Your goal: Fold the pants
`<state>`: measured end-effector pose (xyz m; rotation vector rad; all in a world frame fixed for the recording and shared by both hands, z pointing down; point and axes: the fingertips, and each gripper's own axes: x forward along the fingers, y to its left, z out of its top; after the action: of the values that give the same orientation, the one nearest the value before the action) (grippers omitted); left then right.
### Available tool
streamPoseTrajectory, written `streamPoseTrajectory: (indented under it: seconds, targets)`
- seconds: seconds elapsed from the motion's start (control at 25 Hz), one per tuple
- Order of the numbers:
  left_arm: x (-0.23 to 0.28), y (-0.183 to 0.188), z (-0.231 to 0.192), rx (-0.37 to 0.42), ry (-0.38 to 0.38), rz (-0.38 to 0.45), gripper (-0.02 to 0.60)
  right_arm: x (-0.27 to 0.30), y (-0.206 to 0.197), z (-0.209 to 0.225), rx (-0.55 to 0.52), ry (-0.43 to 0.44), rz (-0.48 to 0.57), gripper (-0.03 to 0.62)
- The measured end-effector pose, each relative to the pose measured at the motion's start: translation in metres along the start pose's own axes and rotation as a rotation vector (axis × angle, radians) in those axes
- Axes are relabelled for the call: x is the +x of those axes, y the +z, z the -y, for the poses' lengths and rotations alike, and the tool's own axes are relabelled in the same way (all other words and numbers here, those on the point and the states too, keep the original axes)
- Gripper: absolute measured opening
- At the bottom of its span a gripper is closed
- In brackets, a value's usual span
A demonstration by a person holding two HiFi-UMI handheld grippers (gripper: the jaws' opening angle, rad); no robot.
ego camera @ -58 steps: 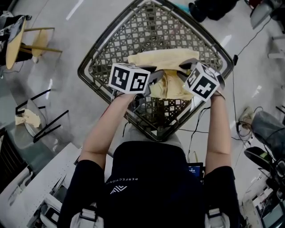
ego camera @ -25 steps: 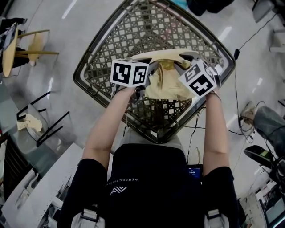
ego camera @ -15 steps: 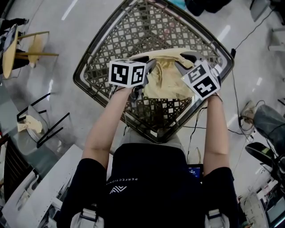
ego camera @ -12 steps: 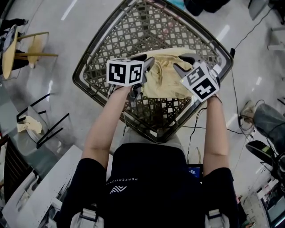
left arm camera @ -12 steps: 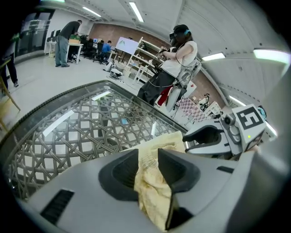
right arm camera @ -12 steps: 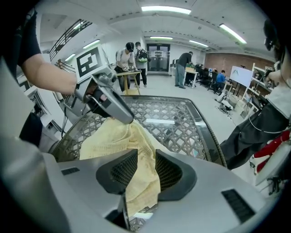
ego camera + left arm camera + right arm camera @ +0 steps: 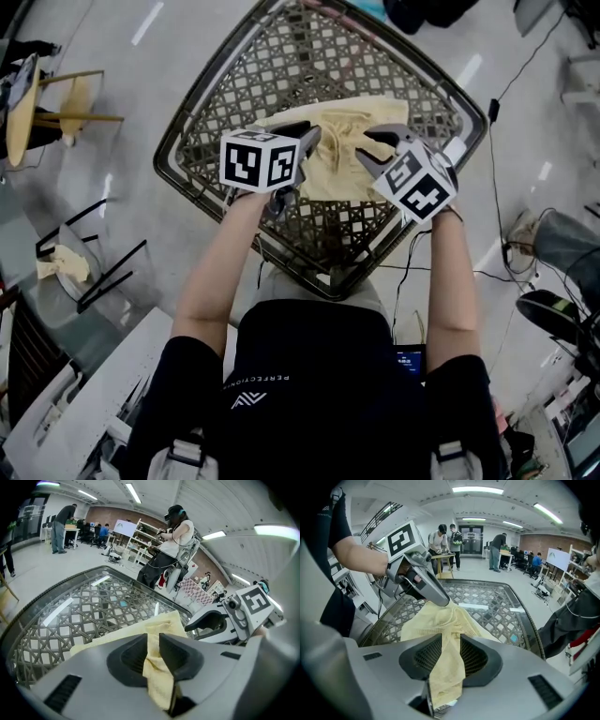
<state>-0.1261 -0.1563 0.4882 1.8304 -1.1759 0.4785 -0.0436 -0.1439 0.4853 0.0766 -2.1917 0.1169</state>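
The pale yellow pants (image 7: pixel 334 161) lie bunched on the lattice table (image 7: pixel 201 111), partly lifted between my two grippers. My left gripper (image 7: pixel 307 141) holds the left side of the cloth. Its jaws have just been closing, and a fold of the pants (image 7: pixel 160 625) is pinched between them at my left gripper (image 7: pixel 151 638). My right gripper (image 7: pixel 373 150) grips the right side, and a hanging fold of the pants (image 7: pixel 443 620) is clamped in my right gripper (image 7: pixel 451 641). Each gripper shows in the other's view: the right gripper (image 7: pixel 212 620) and the left gripper (image 7: pixel 437 596).
The table's dark rim (image 7: pixel 323 286) runs close in front of the person's body. A wooden chair (image 7: pixel 58 86) stands at the left, with cables (image 7: pixel 511 251) on the floor at the right. A person wearing a headset (image 7: pixel 174 531) stands beyond the table.
The right gripper has shifted a little toward the person, carrying its fold. The cloth between the grippers looks less bunched and lies further across the table. The left gripper stayed nearly in place.
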Motion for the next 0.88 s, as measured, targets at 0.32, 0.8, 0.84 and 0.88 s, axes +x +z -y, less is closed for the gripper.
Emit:
streamPoseTrajectory:
  seconds: [0.32,0.8,0.84,0.88]
  targets:
    - [-0.003,-0.022,0.017,0.01,-0.025,-0.015,0.078,0.007,-0.002,-0.046,-0.036,0.091,-0.001,0.129]
    - [-0.012,-0.048,0.024,0.001,-0.053,-0.03,0.077,0.014,-0.001,-0.073,-0.038,0.091,-0.007,0.129]
    - [-0.012,-0.05,0.024,0.001,-0.056,-0.031,0.077,0.015,0.0,-0.075,-0.048,0.084,-0.008,0.129]
    - [-0.012,-0.05,0.024,0.003,-0.058,-0.032,0.077,0.016,0.002,-0.076,-0.059,0.072,-0.01,0.129]
